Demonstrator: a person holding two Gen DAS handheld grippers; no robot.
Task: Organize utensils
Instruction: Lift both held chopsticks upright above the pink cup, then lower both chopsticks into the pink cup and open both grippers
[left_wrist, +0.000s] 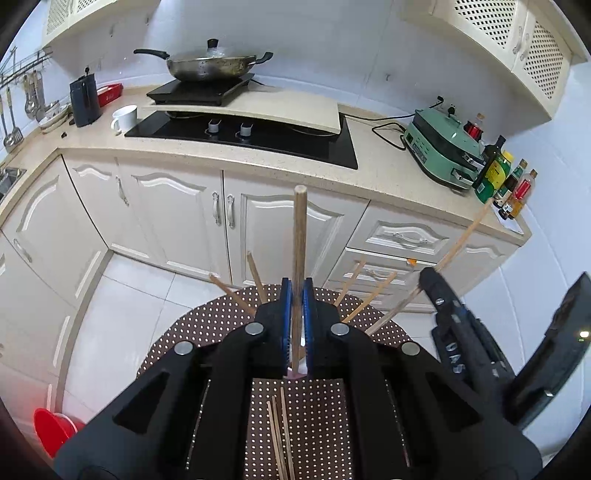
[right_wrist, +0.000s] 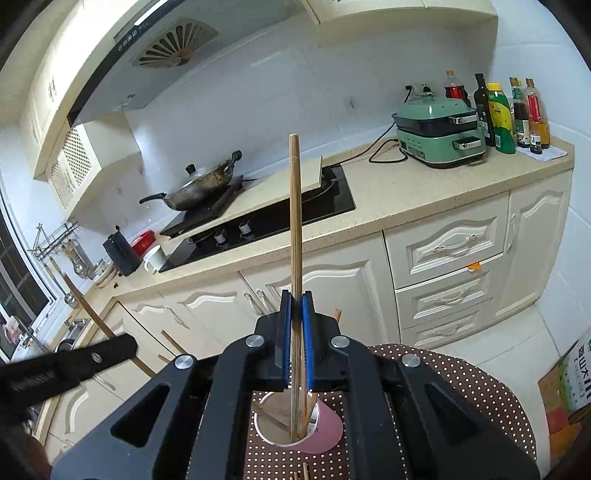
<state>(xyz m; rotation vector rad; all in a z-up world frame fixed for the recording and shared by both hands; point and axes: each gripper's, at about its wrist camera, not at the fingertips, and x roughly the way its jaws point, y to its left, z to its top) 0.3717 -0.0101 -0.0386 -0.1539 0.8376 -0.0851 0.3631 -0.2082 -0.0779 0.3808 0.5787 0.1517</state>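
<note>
Left tongs (left_wrist: 297, 291): the blue-padded black tongs are seen pinched narrow on a thick round wooden chopstick (left_wrist: 299, 236), held near its lower end, with most of its length standing free above the pads.
Right tongs (right_wrist: 296, 306): the blue pads are seen closed on a thin pale bamboo chopstick (right_wrist: 294, 221); a second thin stick appears to run beside it between the pads, though whether it is gripped cannot be told.
Long axis: both held chopsticks are seen pointing up and away along the line of the tongs, close to upright in each wrist view.
Cup: a white round paper cup with a pink outer wall (right_wrist: 325, 428) is seen standing on the brown white-dotted cloth surface (right_wrist: 461, 380), directly below and just behind the right tongs; the lower end of the thin chopstick is seen already inside its mouth, with other sticks leaning in it.
Left-side relation: the same cup is seen only as a pink sliver under the left tongs, with wooden sticks fanning out on either side.
Nearer hand: the right tongs are judged nearer to release, the stick being in line with the cup opening.
Loose pieces: a few thin wooden chopsticks (left_wrist: 280, 435) are seen lying flat on the cloth, nearer the camera than the cup.
Risk: a crowded cup is judged likely to tip the thick stick outward.
</note>
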